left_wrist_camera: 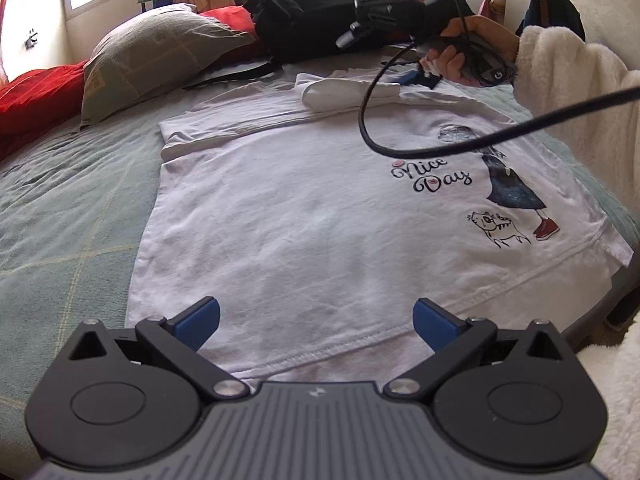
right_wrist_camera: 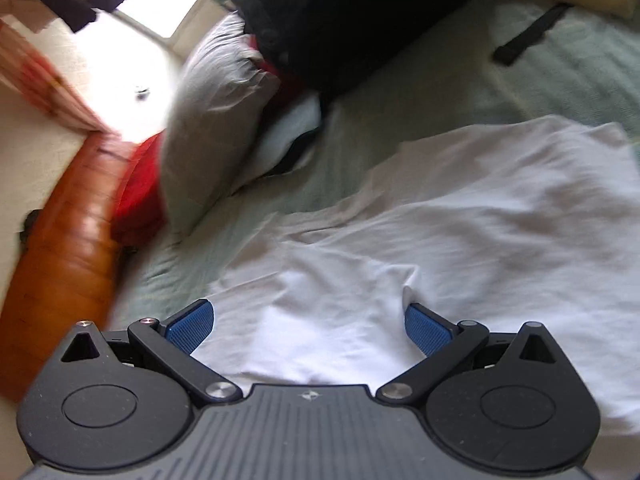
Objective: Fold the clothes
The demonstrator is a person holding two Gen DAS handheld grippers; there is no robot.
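Shirt [left_wrist_camera: 300,208] (one side folded) lies on bed [left_wrist_camera: 72,216]; both grippers, left [left_wrist_camera: 316,322] and right [right_wrist_camera: 310,326], gape empty; next comes pinching the hem.

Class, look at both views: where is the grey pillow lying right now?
The grey pillow lies at the upper left of the left wrist view, on the bed between the red cushion and the black backpack, beyond the white T-shirt.

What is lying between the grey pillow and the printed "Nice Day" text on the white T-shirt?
In the left wrist view, bare green bedspread, then the T-shirt's folded-over sleeve and plain white cloth; nothing else lies between the pillow and the text.
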